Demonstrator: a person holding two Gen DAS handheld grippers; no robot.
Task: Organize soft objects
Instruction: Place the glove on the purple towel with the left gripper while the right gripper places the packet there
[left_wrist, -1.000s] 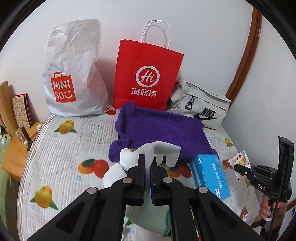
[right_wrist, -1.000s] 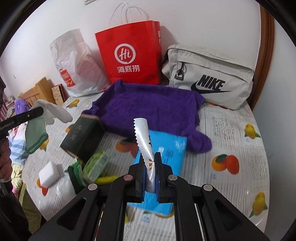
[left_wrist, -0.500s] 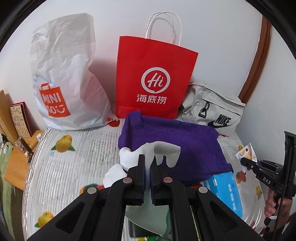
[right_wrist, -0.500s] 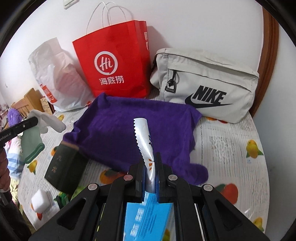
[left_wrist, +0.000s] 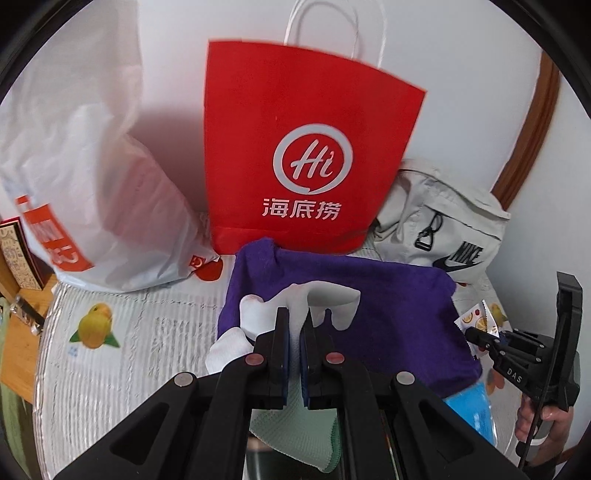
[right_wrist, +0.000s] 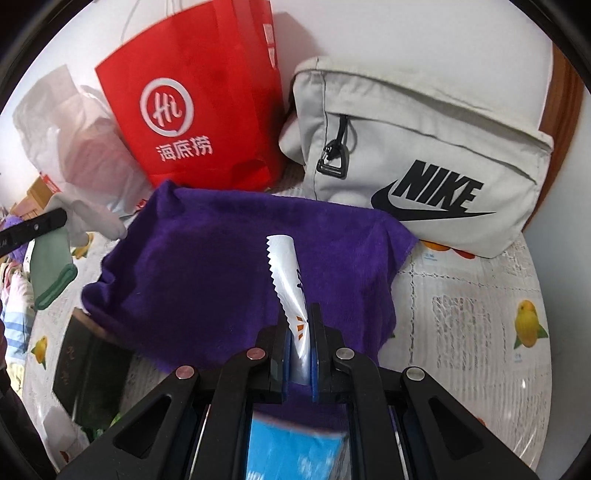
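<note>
Left risk: the white glove (left_wrist: 295, 314) hangs limp from a narrow pinch; I judge its loose fingers could snag the purple towel (left_wrist: 388, 314) or slide free.
Right risk: the slick foil sachet (right_wrist: 290, 280) is gripped only at its lower end, so it may twist or slip.
Left tool (left_wrist: 292, 328): pressed together on the glove and a mint-green cloth (left_wrist: 295, 435), held above the desk (left_wrist: 122, 350), towel at 12 o'clock.
Right tool (right_wrist: 298, 332): pinching the sachet, which points to 12 o'clock over the towel; grey Nike bag (right_wrist: 424, 147) at 1 o'clock.
</note>
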